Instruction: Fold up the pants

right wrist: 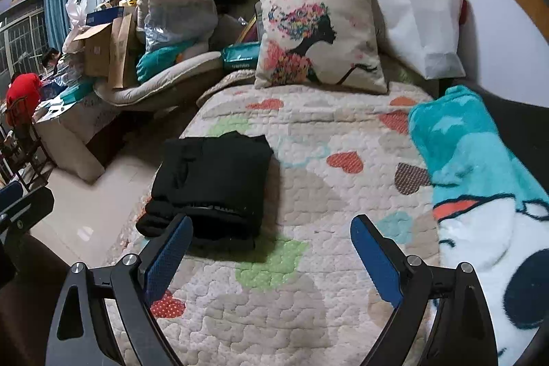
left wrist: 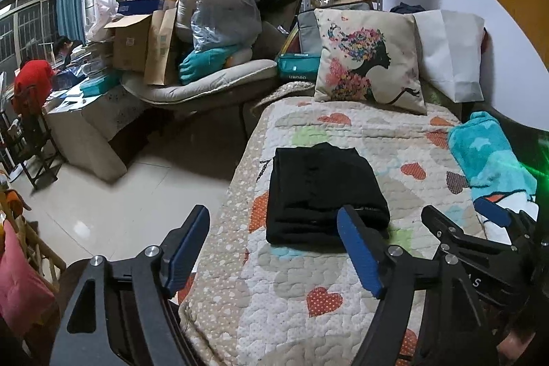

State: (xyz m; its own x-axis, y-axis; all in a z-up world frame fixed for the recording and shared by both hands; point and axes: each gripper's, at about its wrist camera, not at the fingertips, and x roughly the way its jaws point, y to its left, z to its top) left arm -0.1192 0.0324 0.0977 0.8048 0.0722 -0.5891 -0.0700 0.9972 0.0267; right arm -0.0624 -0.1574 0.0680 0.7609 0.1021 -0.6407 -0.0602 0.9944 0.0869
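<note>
The black pants lie folded into a thick rectangle on the heart-patterned quilt, near its left edge; they also show in the right wrist view. My left gripper is open and empty, held just in front of the pants' near edge. My right gripper is open and empty, in front of and to the right of the pants; it also shows in the left wrist view at the right.
A printed cushion and a white bag stand at the quilt's far end. A teal cartoon blanket lies along the right side. Tiled floor drops off left of the quilt. Cluttered boxes and bags sit behind.
</note>
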